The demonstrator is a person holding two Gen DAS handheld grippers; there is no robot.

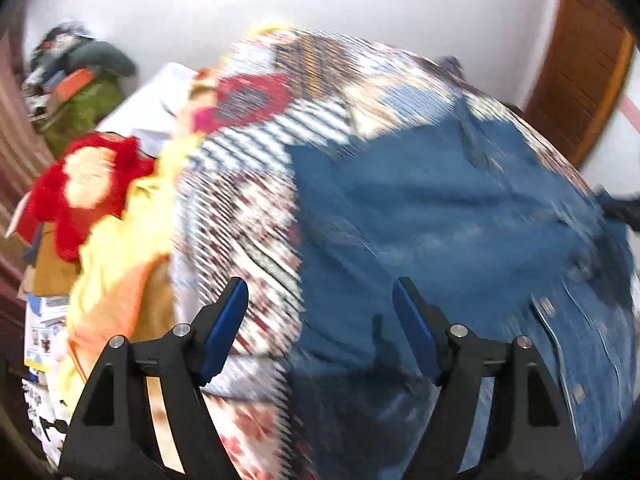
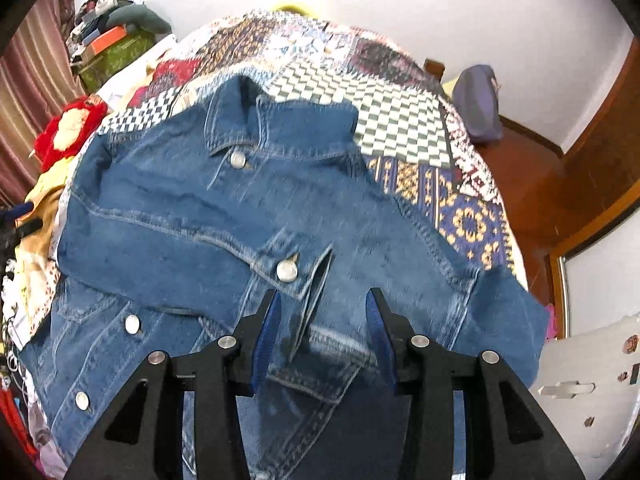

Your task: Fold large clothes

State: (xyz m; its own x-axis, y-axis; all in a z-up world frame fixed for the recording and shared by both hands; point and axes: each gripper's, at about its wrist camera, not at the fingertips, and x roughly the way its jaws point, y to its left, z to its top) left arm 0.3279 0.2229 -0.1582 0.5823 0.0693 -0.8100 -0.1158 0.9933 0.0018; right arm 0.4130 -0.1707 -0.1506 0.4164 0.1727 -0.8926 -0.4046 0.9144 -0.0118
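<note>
A blue denim jacket [image 2: 240, 208] lies spread front-up on a patchwork quilt [image 2: 400, 128], collar at the far end, metal buttons showing. My right gripper [image 2: 323, 294] hovers over a sleeve cuff lying across the jacket's front. Its jaws stand apart with the cuff's fold between them, and the pads do not press on it. The left wrist view is motion-blurred. There my left gripper [image 1: 320, 286] stands wide open over the jacket's [image 1: 420, 208] left edge, where denim meets the quilt [image 1: 248, 208]. Nothing is between its fingers.
A red and cream knitted piece [image 2: 68, 128] and yellow cloth [image 1: 116, 260] lie at the bed's left side. Piled boxes and clothes [image 2: 116, 44] stand in the far left corner. A purple bag [image 2: 480, 104] sits at the far right, beside dark wooden furniture [image 2: 580, 184].
</note>
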